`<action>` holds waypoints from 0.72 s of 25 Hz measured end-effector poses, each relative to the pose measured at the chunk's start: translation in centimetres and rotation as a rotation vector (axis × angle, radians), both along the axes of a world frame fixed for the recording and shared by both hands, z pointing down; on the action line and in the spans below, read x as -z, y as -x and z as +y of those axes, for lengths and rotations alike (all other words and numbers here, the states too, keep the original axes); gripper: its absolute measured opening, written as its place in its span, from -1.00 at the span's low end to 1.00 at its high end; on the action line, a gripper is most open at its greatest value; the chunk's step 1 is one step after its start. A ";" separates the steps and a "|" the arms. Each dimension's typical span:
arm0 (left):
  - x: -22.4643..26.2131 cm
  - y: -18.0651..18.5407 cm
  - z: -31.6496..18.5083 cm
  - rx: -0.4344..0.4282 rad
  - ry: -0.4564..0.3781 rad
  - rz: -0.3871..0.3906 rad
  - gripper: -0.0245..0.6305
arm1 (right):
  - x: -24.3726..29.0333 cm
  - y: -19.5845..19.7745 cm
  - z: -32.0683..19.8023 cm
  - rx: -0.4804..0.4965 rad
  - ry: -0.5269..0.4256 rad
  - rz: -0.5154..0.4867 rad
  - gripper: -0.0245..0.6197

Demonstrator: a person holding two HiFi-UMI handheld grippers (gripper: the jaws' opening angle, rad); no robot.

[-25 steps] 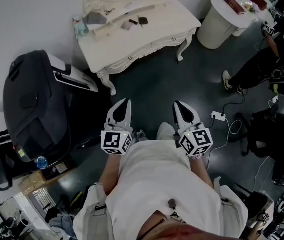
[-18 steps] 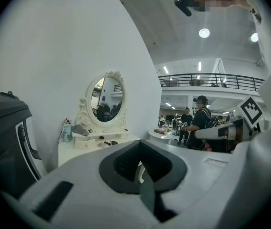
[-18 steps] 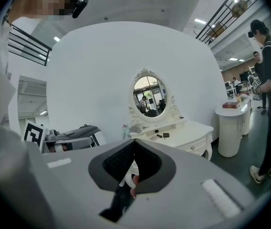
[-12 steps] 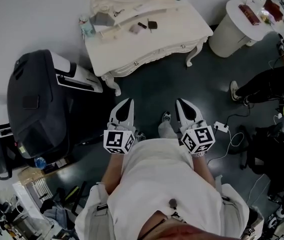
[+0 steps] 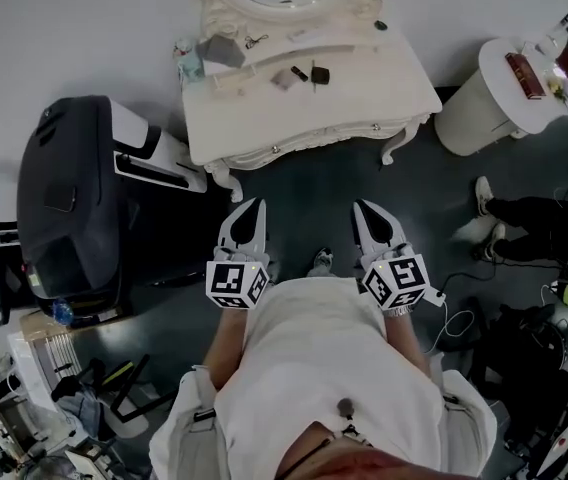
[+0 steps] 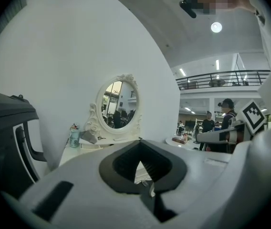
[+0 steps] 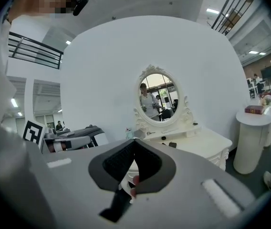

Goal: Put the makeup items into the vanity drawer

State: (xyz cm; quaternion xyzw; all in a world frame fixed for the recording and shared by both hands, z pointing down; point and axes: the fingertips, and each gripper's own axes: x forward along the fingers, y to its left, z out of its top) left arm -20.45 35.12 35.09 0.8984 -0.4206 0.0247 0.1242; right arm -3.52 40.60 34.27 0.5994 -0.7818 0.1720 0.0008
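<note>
Approach step: the left hand-held gripper [image 5: 252, 210] and right hand-held gripper [image 5: 366, 212] are closed, empty, well short of the vanity table [image 5: 364, 88]. Next comes opening its drawer [image 5: 324, 137].

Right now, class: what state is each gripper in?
Left gripper: jaws closed, holding nothing.
Right gripper: jaws closed, holding nothing.

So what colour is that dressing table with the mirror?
Cream white; the vanity table shows best in the head view.
</note>
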 end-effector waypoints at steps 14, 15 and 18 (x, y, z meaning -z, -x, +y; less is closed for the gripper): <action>-0.6 -6.3 -2.6 0.079 0.005 -0.008 -0.91 | -1.0 -6.8 -3.9 0.069 0.021 -0.035 -0.90; -0.5 -6.4 -2.9 0.083 0.005 -0.006 -0.91 | -1.0 -7.0 -4.1 0.074 0.021 -0.030 -0.90; -0.7 -7.0 -3.9 0.078 0.007 -0.006 -0.91 | -1.2 -7.5 -4.9 0.072 0.025 -0.021 -0.90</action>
